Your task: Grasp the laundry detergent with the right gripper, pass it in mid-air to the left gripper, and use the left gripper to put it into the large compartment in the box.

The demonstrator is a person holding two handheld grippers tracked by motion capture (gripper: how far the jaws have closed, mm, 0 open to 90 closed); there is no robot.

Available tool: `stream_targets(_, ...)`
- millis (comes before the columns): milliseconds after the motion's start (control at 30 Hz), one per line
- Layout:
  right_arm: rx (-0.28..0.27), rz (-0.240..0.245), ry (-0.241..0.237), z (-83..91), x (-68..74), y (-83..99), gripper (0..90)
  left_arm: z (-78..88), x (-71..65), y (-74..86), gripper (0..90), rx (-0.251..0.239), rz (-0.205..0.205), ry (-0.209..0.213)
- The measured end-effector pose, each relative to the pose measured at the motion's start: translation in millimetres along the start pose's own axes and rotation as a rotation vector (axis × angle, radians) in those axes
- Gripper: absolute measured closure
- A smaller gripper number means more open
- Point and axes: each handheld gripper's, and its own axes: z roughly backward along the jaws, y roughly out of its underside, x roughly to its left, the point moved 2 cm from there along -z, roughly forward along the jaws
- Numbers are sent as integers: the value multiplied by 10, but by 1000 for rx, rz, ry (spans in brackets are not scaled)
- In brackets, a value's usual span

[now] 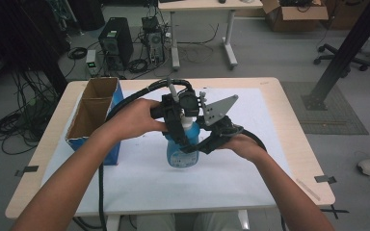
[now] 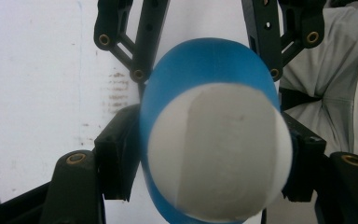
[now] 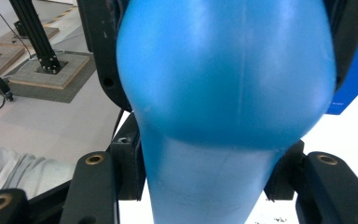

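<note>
Left claw (image 2: 209, 154) clenched on white cap (image 2: 219, 154) of blue bottle (image 1: 182, 149), pads pressing both sides of cap in left gripper view. Comes at bottle from above, looking straight down on cap top, w/ blue bottle shoulders showing around it.

Right claw (image 3: 205, 172) clenched on bottle body (image 3: 223, 70), lower down, jaws touching either flank in right gripper view; approaches from bottle's right side in high view, grey three-cornered plate (image 1: 219, 109) tilted up above it.

Bottle upright on white sheet (image 1: 231, 178), approx. mid-counter, slightly toward near edge. Base appears to rest on sheet; contact not fully clear under claws.

Left hand (image 1: 137, 118) wraps left gripper just left of bottle top; right hand (image 1: 243, 144) just right of bottle. Black cables (image 1: 139, 94) loop behind both grippers.

Open cardboard box w/ blue sides (image 1: 94, 115) stands at left of counter (image 1: 274, 91), near left forearm, apart from bottle. Divider splits box into two compartments.

Beyond counter: PC towers (image 1: 115, 41) & cable tangle on floor, second desk (image 1: 202, 29) further back.
</note>
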Motion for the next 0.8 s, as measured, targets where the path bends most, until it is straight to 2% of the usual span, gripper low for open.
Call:
stream_targets(233,7,1,0,-8,-1,7,440,-13,2,2,375,4,0,12)
stream_targets(533,4,6,4,3,2,2,438,4,-15,-10,380,7,-7,-3)
stream_targets(700,0,8,11,8,5,-10,425,32,-8,-20,380,4,8,-2)
stream_targets(733,-5,-3,9,15,4,-10,394,39,-6,-19,380,8,11,-5)
stream_targets(767,-12,-19,0,23,5,-10,334,44,-6,-17,380,12,14,-9)
stream_targets(800,-16,-26,11,36,7,-7,270,48,-7,-14,380,17,16,-16)
